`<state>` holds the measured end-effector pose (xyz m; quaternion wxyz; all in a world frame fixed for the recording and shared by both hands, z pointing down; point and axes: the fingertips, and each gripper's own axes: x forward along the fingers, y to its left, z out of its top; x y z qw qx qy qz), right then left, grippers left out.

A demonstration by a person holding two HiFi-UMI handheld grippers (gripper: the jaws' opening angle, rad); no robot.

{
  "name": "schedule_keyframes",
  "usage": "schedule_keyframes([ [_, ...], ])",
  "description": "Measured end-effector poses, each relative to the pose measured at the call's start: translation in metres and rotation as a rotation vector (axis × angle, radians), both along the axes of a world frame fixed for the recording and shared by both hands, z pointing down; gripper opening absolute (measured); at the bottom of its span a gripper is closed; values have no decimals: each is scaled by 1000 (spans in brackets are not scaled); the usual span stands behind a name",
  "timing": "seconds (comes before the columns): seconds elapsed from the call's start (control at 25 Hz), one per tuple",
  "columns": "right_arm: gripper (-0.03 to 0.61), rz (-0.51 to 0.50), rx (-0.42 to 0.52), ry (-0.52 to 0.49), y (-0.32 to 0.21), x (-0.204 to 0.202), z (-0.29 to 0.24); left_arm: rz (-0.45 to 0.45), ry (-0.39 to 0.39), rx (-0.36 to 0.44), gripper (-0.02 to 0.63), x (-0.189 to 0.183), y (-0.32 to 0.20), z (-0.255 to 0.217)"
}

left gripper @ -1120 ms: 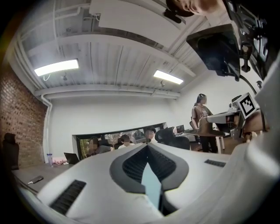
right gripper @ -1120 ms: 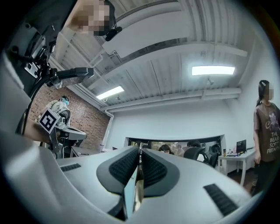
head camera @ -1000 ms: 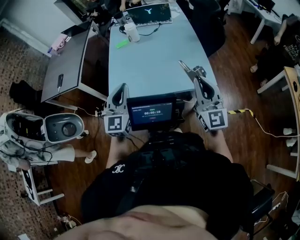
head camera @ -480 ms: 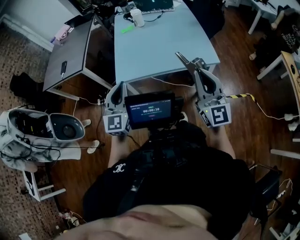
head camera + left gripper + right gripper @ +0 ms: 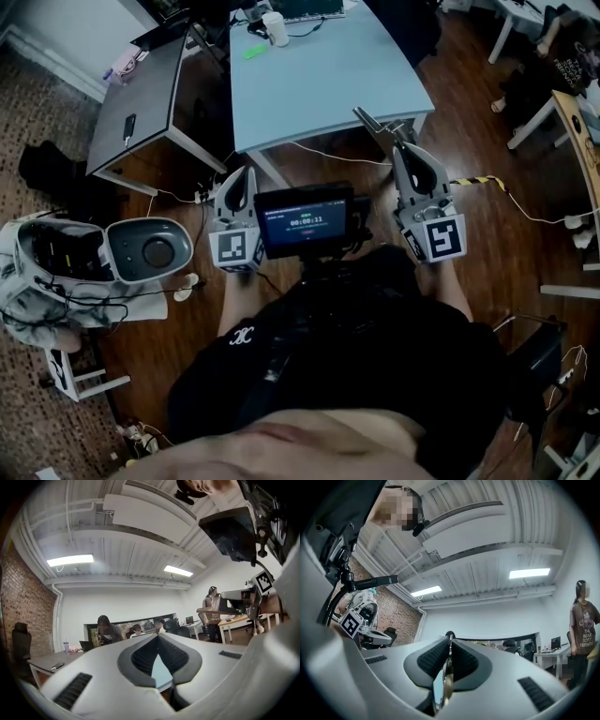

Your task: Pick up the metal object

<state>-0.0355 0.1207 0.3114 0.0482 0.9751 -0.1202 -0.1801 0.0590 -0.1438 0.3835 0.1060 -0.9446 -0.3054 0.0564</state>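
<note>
My right gripper (image 5: 400,150) is shut on the metal object (image 5: 373,124), a thin shiny piece that sticks out forward and to the left past its tips, over the near edge of the light blue table (image 5: 319,84). In the right gripper view the metal strip (image 5: 447,679) stands edge-on between the ribbed pads (image 5: 429,660), which press on it, and a small dark ring shows above the tips of the right gripper (image 5: 449,638). My left gripper (image 5: 245,172) hangs over the wooden floor, level with the right one. In its own view the left gripper (image 5: 158,636) is shut and holds nothing.
A small screen (image 5: 305,220) sits between the two grippers. On the far end of the table stand a white cup (image 5: 276,28) and a green item (image 5: 251,52). A grey desk (image 5: 141,103) is at the left, a white device (image 5: 141,251) lower left. Cables (image 5: 478,180) cross the floor.
The table has slid up and away in the head view as the person stepped back. Both grippers kept their pose, and the right one still carries the metal object.
</note>
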Motion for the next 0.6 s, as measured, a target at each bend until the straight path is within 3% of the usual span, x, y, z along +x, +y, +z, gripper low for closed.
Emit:
schedule_keyframes([
  [0.28,-2,5,-12,7,3,-3,-6,4,15,-1,-6,5,6,-8],
  [0.6,-2,-8,-18,-41,29,-14,3,37,7,-12,-5,-6,53,-15],
])
